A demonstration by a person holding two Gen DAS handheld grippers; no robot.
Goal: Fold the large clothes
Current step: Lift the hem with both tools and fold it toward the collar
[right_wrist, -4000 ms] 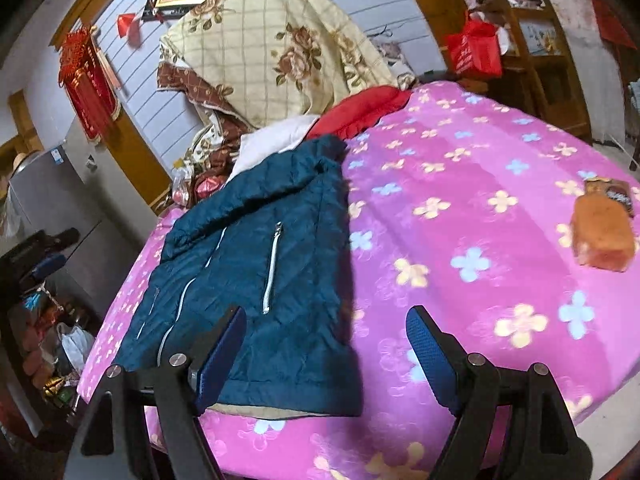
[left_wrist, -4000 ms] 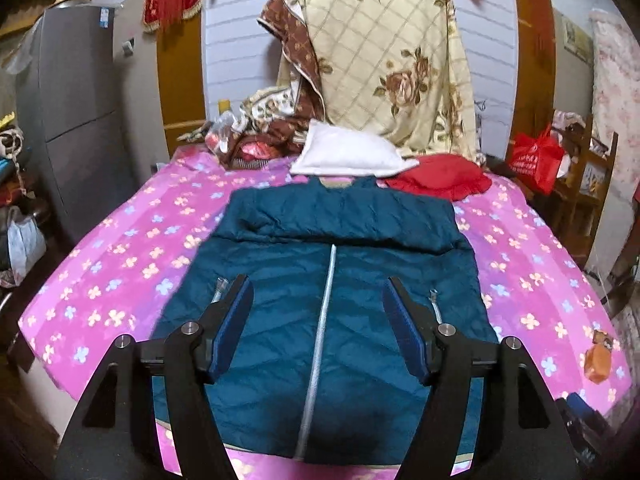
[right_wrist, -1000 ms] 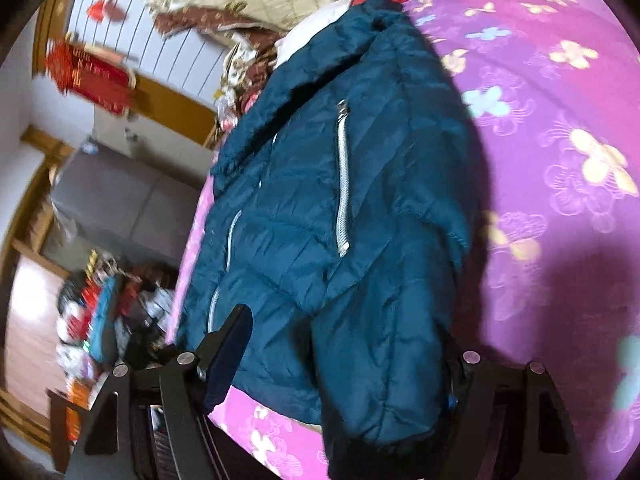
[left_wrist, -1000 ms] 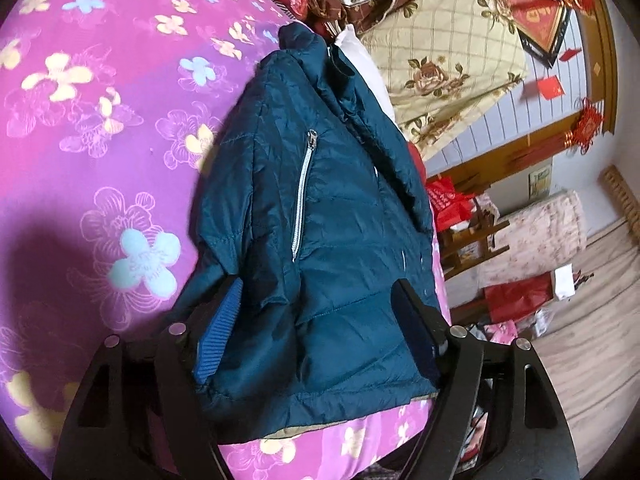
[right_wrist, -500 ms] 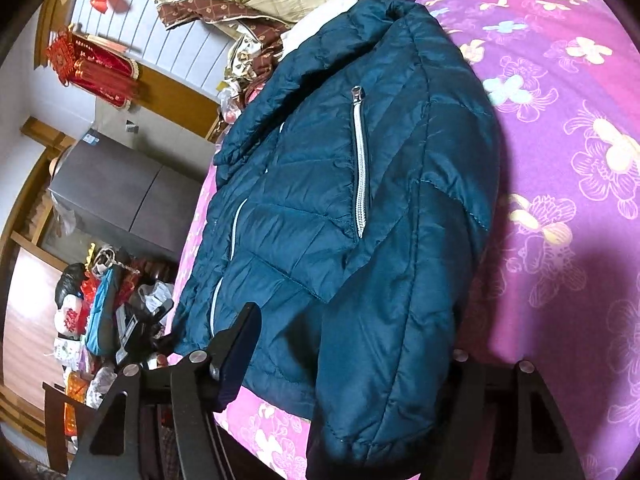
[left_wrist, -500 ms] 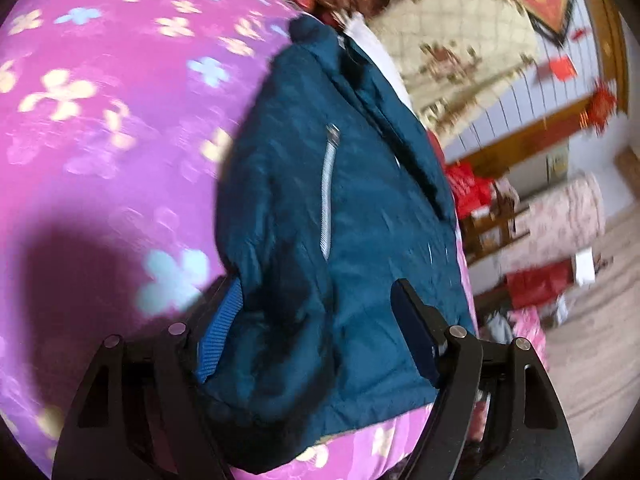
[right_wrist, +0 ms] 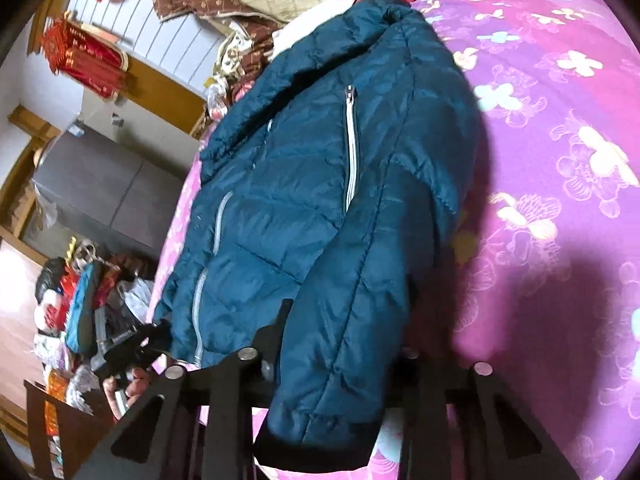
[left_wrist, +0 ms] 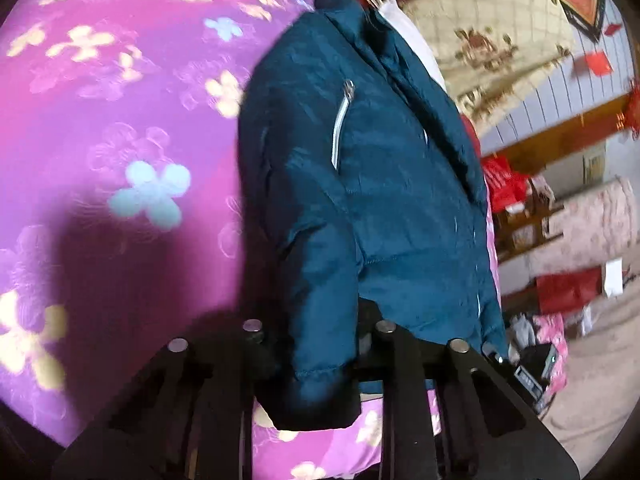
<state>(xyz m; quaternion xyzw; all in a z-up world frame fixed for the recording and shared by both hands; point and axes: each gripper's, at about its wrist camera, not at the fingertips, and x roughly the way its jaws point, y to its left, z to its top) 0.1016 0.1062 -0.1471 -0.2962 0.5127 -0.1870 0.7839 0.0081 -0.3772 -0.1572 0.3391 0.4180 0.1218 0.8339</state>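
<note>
1. Both grippers have just been closing, each with part of the teal jacket [left_wrist: 384, 184] between its fingers. A second ago each pair stood spread wide around a sleeve cuff; now each pinches one.

2. The left gripper [left_wrist: 320, 344] has its fingers drawn close together on the left sleeve [left_wrist: 316, 320]. The cuff bunches thickly between them and hangs down past the fingers towards the near edge of the bed [left_wrist: 100, 120].

3. The right gripper [right_wrist: 340, 344] is closed on the right sleeve [right_wrist: 340, 360]. The padded fabric fills the gap, so these fingers sit a little wider than the left pair, and the dark cuff pokes out below them.

4. The jacket lies front up on the pink flowered bed, zipped, collar at the far end by the white pillow [right_wrist: 308, 26] and the hem at the near edge. Compared with a second ago, the left-hand view has swung slightly and is blurred; the right-hand view is much as it was.

5. For the task, this looks like the change from reaching to holding: with both cuffs gripped, the sleeves are probably ready to be carried inward across the chest. The body of the jacket is not yet folded.

6. The slick, puffy fabric may slip from a shallow pinch.
</note>
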